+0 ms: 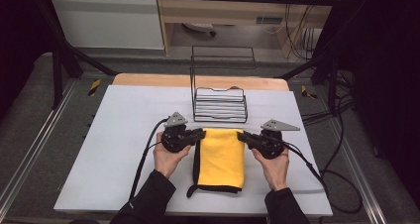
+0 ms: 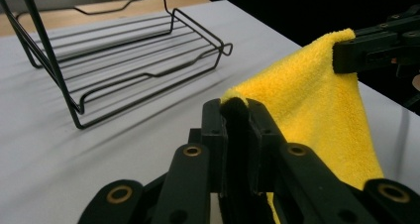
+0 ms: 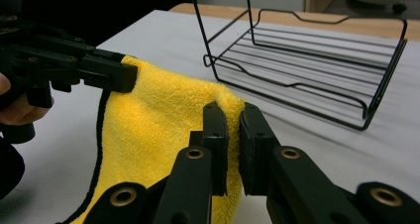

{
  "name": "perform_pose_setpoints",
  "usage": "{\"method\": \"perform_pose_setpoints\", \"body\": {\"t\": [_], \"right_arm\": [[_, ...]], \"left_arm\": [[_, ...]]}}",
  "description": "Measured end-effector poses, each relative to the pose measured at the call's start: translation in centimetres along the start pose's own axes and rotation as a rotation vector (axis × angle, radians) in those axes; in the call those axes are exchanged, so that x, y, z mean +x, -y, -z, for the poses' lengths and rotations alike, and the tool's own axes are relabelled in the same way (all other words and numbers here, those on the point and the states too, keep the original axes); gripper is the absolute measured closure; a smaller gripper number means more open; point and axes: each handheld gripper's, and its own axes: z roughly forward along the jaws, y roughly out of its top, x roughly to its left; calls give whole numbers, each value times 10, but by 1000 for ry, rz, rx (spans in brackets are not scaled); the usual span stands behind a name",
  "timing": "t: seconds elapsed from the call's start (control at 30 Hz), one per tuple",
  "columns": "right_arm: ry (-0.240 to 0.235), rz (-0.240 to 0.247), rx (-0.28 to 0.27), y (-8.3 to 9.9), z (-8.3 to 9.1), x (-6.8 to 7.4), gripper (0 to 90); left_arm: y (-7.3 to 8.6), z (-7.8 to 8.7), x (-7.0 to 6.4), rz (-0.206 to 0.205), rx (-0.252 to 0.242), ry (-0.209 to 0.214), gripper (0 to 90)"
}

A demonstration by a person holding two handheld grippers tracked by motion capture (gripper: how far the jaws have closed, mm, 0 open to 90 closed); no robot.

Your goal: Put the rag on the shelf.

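A white table (image 1: 124, 149) is seen from above, and a black wire rack (image 1: 219, 105) is set at its far middle. A folded yellow cloth (image 1: 221, 157), edged in black, is laid just near of the rack, and its two far corners are raised off the surface. The far left corner is clamped in the left gripper (image 1: 199, 134), whose jaws are closed on the black edge; the far right corner is pinched in the right gripper (image 1: 241, 136), jaws likewise closed on the cloth. The step in hand is judged to be a lift by both corners. An even raise, probably toward the rack, is called for next. Both grippers are held low and level, pointed inward at each other.
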Motion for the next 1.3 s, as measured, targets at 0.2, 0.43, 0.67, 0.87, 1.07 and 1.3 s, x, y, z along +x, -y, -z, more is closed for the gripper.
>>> {"method": "perform_pose_setpoints", "body": {"t": [0.2, 0.43, 0.67, 0.87, 1.07, 1.3], "right_arm": [[7, 30, -46, -8, 8, 7, 839], [11, 54, -85, -15, 17, 13, 839], [24, 95, -149, -27, 30, 21, 839], [32, 117, -201, -38, 38, 27, 840], [46, 147, -246, -47, 45, 32, 841], [65, 177, -304, -60, 52, 36, 841]], "left_arm": [[-8, 11, -7, -25, -45, -7, 804], [-17, 21, -14, -44, -84, -2, 804], [-26, 32, -22, -64, -148, 2, 804], [-37, 39, -28, -87, -201, -7, 804], [-47, 45, -33, -103, -242, -14, 805], [-62, 52, -38, -123, -294, -23, 805]]}}
